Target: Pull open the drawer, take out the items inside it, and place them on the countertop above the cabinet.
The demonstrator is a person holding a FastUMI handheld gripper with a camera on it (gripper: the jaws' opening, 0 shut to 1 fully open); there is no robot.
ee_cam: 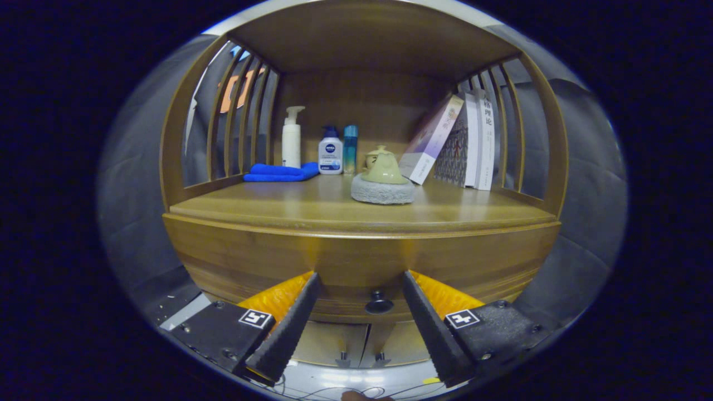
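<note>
I see my hand-held gripper (360,281) spread apart, the closed wooden drawer's (362,262) small dark round knob (379,304) between its fingers, untouched.

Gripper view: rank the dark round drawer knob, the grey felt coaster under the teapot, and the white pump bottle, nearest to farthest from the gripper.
1. Dark round drawer knob, between the open gripper's fingers.
2. Grey felt coaster, mid-countertop, beyond the fingers.
3. White pump bottle, back left, behind the folded blue cloth.
</note>
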